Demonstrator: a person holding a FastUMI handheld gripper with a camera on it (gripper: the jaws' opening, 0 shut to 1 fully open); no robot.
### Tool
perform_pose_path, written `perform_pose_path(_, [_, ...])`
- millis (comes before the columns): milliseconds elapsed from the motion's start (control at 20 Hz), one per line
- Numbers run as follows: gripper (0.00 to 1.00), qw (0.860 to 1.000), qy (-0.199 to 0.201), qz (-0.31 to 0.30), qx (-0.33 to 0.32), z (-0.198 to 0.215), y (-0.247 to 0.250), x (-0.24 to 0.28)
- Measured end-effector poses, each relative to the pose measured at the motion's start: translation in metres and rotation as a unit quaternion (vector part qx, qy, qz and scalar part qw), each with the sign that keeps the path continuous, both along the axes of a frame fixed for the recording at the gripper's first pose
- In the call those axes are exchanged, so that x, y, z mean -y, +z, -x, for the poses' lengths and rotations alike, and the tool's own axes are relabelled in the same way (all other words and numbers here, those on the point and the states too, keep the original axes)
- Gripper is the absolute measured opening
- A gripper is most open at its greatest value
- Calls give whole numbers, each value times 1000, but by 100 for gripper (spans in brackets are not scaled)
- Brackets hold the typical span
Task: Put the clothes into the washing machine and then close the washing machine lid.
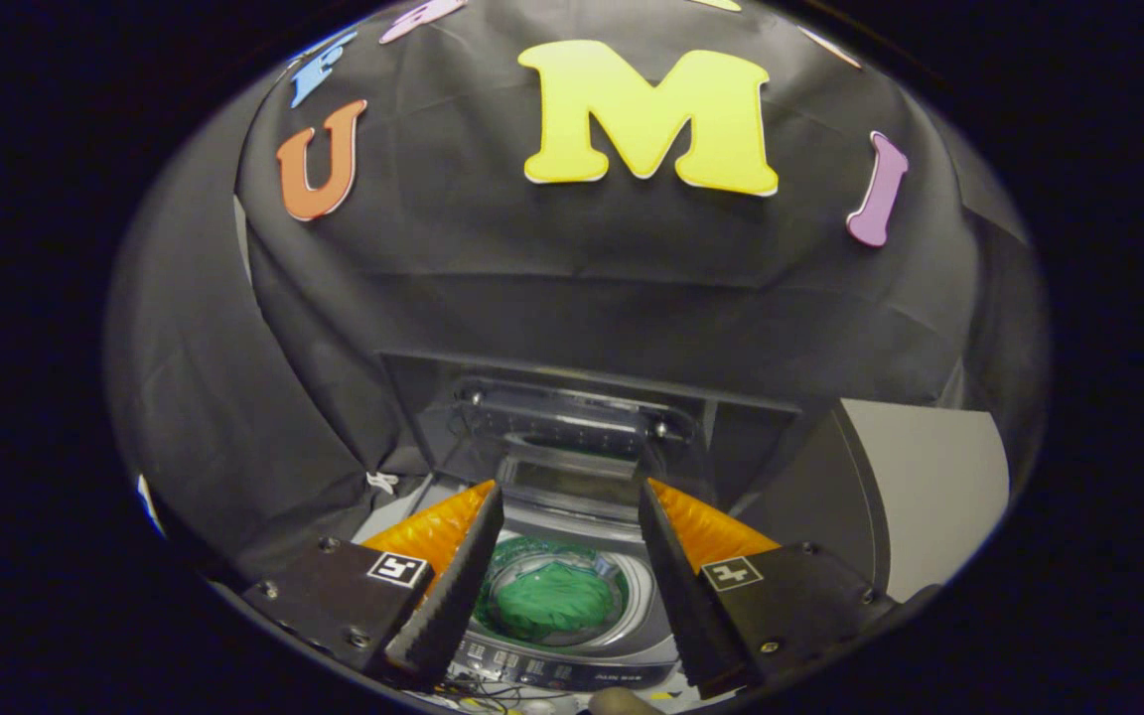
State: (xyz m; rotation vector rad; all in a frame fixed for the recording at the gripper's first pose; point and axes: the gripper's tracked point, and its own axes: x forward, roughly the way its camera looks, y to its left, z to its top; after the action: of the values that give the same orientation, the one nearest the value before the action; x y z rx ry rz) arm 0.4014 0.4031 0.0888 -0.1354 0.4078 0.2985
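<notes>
A top-loading washing machine [572, 670] stands below me, seen between my fingers. Green clothes [552, 601] lie bunched inside its round drum. The dark see-through lid [567, 422] stands raised upright behind the opening, just beyond my fingertips. My gripper [572, 497] hangs open above the drum with nothing between its fingers, well apart from the clothes.
A grey panel [929, 487] stands to the right of the machine. Black cloth drapes close on the left and behind the lid. The machine's control strip with thin cables [493, 695] runs along its near edge.
</notes>
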Motion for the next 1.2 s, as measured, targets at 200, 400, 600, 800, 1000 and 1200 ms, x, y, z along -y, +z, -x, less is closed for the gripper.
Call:
perform_pose_path(200, [86, 1000, -3, -17, 20, -14, 25, -14])
perform_pose_path(400, [86, 999, -11, -29, 27, -33, 45, -24])
perform_pose_path(600, [86, 999, -23, -28, 32, -56, 59, -32])
perform_pose_path(800, [86, 999, -39, -29, 17, -77, 60, -39])
perform_pose_path(1000, [86, 998, -59, -25, -2, -94, 48, -40])
perform_pose_path(1200, [86, 996, -83, -21, -21, -118, 36, -36])
